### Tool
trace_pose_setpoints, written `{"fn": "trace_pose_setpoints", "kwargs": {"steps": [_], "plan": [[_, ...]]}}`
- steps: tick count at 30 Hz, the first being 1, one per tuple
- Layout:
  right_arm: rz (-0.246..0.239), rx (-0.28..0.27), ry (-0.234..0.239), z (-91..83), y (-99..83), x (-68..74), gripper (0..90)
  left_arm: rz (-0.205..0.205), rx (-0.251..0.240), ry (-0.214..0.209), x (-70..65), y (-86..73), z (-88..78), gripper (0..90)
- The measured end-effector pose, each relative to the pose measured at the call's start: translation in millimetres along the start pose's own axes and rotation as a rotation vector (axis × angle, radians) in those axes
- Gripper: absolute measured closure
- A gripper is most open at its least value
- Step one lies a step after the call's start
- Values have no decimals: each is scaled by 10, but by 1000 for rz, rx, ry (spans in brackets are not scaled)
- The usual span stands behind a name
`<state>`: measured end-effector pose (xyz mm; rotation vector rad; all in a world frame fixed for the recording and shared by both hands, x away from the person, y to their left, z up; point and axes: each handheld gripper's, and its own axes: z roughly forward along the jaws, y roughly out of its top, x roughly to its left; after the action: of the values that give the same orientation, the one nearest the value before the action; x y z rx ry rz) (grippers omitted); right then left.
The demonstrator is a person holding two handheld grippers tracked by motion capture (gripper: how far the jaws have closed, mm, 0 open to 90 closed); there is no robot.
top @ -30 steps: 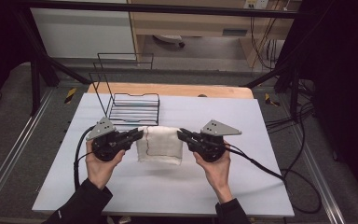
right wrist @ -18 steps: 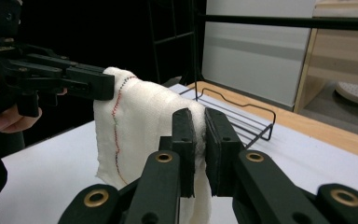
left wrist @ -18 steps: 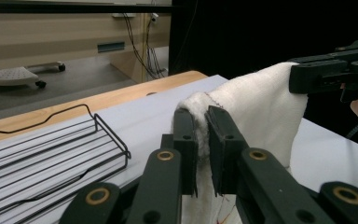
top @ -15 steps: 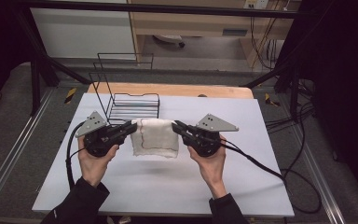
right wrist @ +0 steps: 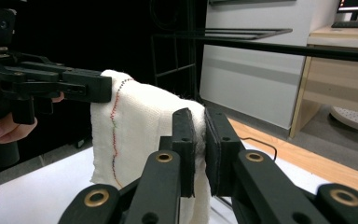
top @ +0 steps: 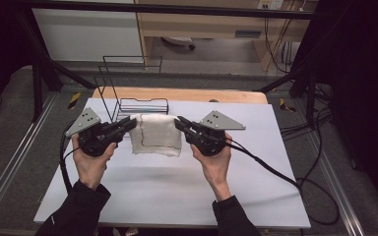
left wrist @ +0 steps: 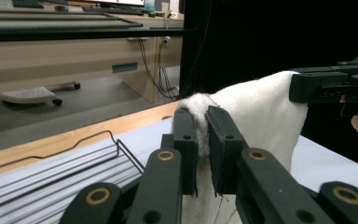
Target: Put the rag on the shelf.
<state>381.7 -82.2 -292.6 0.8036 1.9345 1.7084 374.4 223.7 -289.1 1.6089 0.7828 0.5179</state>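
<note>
White cloth hung clear of the surface, just in front of the wire rack. Left tool and right tool each clamped a top corner. Judged step: carrying; next, drape it over the rack

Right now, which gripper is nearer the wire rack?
Left. The left gripper holds the cloth just in front of the rack; the right gripper holds the cloth's other corner, farther off to the side.
</note>
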Motion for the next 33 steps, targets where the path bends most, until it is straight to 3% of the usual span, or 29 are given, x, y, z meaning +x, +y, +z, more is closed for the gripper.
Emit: {"fn": "trace_pose_setpoints", "kwargs": {"steps": [33], "plan": [[-43,-93,-9,384,466,116,837,7,-112,70,301,338,-178,826]]}}
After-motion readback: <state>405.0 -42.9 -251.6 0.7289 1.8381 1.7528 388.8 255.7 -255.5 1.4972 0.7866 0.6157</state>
